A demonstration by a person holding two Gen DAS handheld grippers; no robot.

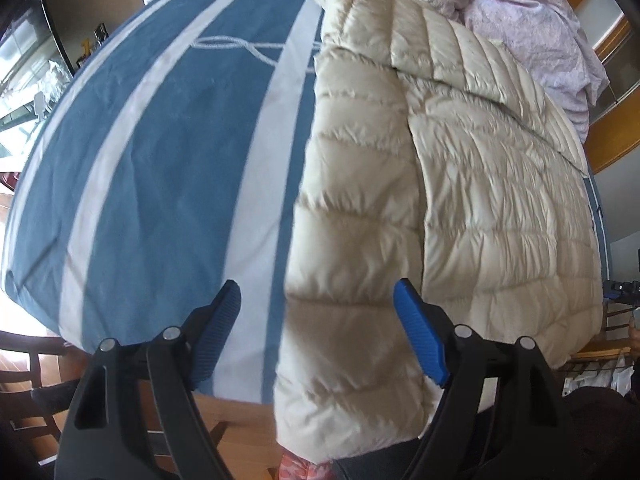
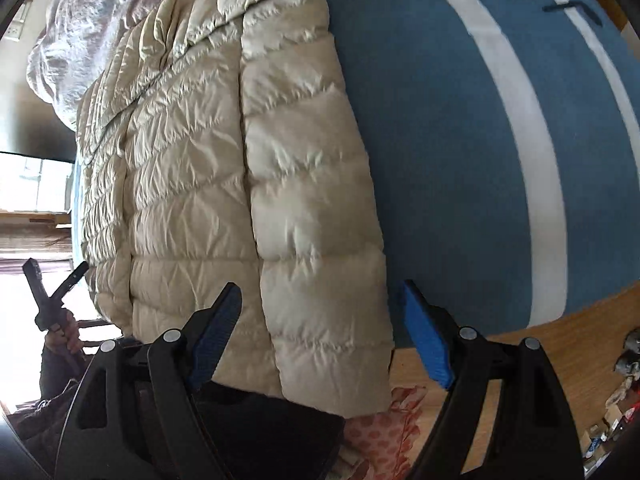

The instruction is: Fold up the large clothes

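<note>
So both grippers are pointing steeply down at the bed right now, and neither is holding anything. The left gripper has its jaws spread wide, with the hanging lower end of a sleeve sitting in the gap between them, but the blue pads aren't pressing on it. Same deal for the right gripper: jaws wide apart, other sleeve in the gap, not pinched.

The thing being folded is a cream puffer jacket, quilted and shiny. It's laid lengthwise on a blue bedsheet with white stripes, with its near end drooping over the bed's edge toward the wooden floor. Both sleeves are folded in on top of the body, running along each long side.

Down below the hem you can see a bit of pink patterned fabric; can't tell what it is. In the right wrist view, the person's other hand shows at the far left, holding the other tool.

Farther back, past the collar end of the jacket, there's a rumpled pale floral duvet bunched up.
</note>
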